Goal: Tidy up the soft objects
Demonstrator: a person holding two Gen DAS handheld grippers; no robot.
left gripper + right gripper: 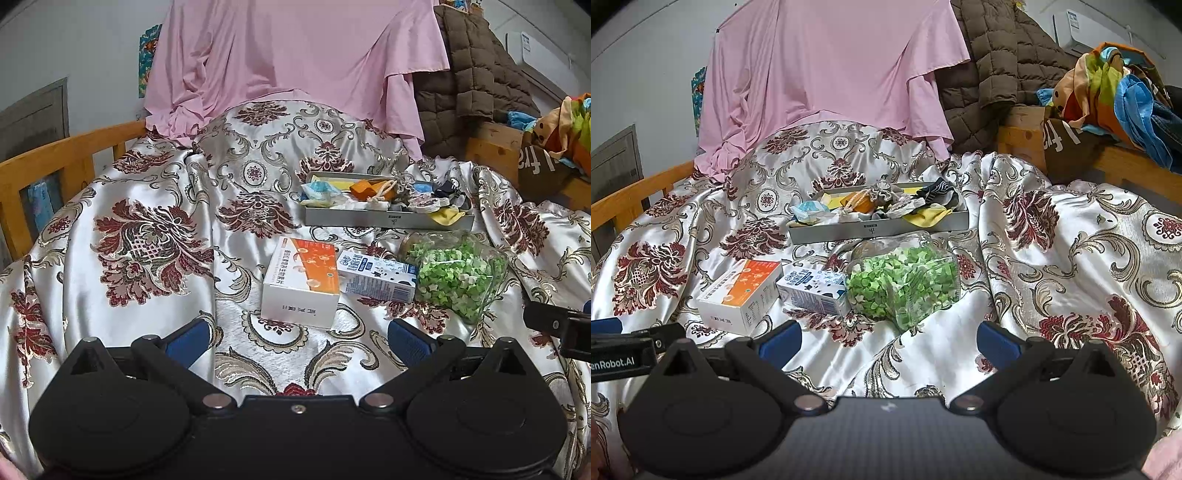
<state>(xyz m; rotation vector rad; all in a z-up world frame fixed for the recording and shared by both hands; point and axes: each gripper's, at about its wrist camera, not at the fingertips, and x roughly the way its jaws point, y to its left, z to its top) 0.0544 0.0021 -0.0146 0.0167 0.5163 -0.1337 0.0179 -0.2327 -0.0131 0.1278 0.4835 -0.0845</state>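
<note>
Small soft cloth items (373,195) (886,201) fill a shallow grey tray (388,218) (879,230) far out on the patterned bedspread (147,229) (1052,258). Nearer lie an orange-and-white box (301,282) (740,293), a milk carton (376,277) (812,290) and a jar of green paper stars (458,275) (905,284). The left hand-held gripper (299,339) and right hand-held gripper (888,339) both hover spread, holding nothing.

Home bedroom: wooden bed frame (74,147), satin bedspread (147,206), piled clothes (1115,92).

Soft even daylight; sharp; fisheye-warped edges
</note>
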